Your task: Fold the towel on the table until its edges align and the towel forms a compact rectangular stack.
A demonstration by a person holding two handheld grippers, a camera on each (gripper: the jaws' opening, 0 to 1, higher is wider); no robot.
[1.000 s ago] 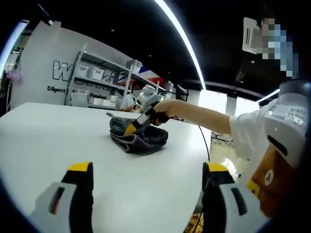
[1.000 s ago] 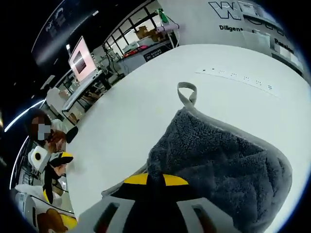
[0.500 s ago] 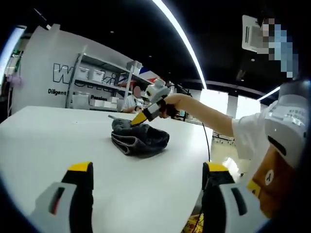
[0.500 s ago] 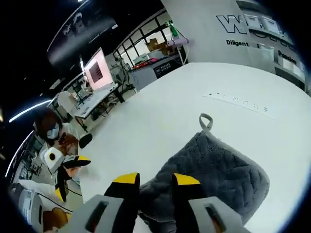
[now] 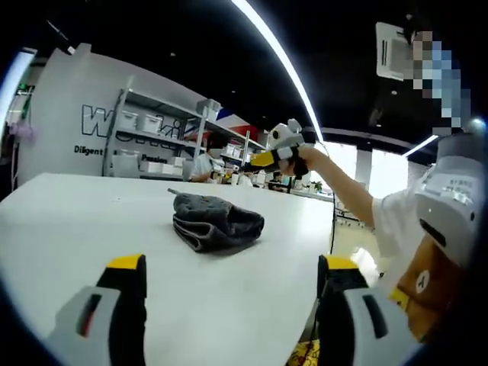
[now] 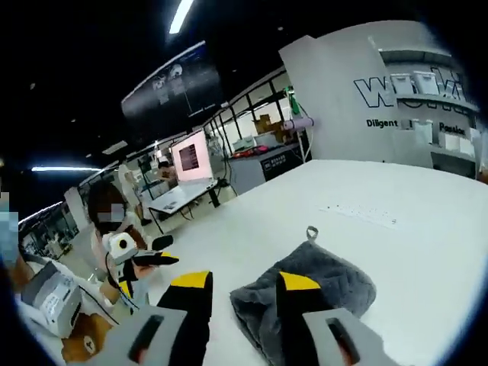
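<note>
A dark grey towel (image 5: 217, 220) lies folded into a small thick stack on the white table (image 5: 69, 229). In the right gripper view the towel (image 6: 324, 284) sits just beyond the jaws, its hang loop (image 6: 311, 232) at the far edge. My right gripper (image 6: 244, 282) is open and hovers above the towel, apart from it. From the left gripper view, a hand holds the right gripper (image 5: 267, 158) high over the towel's right side. My left gripper (image 5: 232, 265) is open wide near the table's front edge, well short of the towel, and it is visible as the left gripper (image 6: 142, 260) in the right gripper view.
Bare table surface surrounds the towel. A long pale strip (image 6: 358, 214) lies on the table beyond it. Shelves with white boxes (image 5: 145, 126) stand against a lettered wall. Desks with a monitor (image 6: 189, 156) lie past the table's edge.
My right gripper was shut on the towel's edge, then opened, let go and rose up off the towel. The towel stays folded on the table. My left gripper has not moved.
</note>
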